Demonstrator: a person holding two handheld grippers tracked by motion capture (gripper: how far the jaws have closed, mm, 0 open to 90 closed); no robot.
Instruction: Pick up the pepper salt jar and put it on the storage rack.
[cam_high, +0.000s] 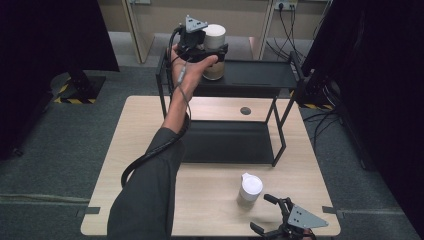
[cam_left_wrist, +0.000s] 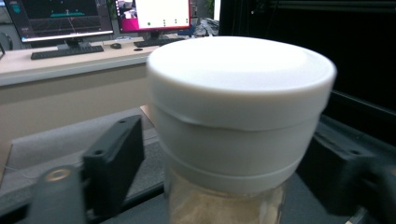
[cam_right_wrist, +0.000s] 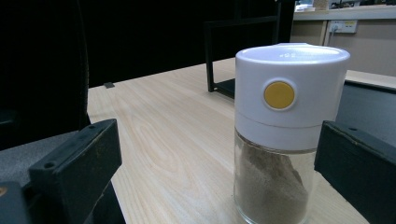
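While the left claw (cam_high: 209, 50) reached out over the top shelf of the black two-tier rack (cam_high: 280, 80), its jaws stood on either side of a white-capped jar of beige powder (cam_high: 214, 45). In the left gripper view the jar (cam_left_wrist: 238, 126) sat between the jaws, but whether they pressed on it or only flanked it I cannot tell. The jar's base seemed to be at the rack's top shelf, near its left end. The person's left hand (cam_high: 192, 70) gripped the tool, the cable looping down along the sleeve.

In front of the rack, near the worktop's (cam_high: 150, 130) front edge, the right claw (cam_high: 267, 214) lay wide, holding nothing. A second jar, a white-capped shaker with a yellow button (cam_right_wrist: 279, 135), stood upright on the worktop just ahead of it, apart from both jaws.
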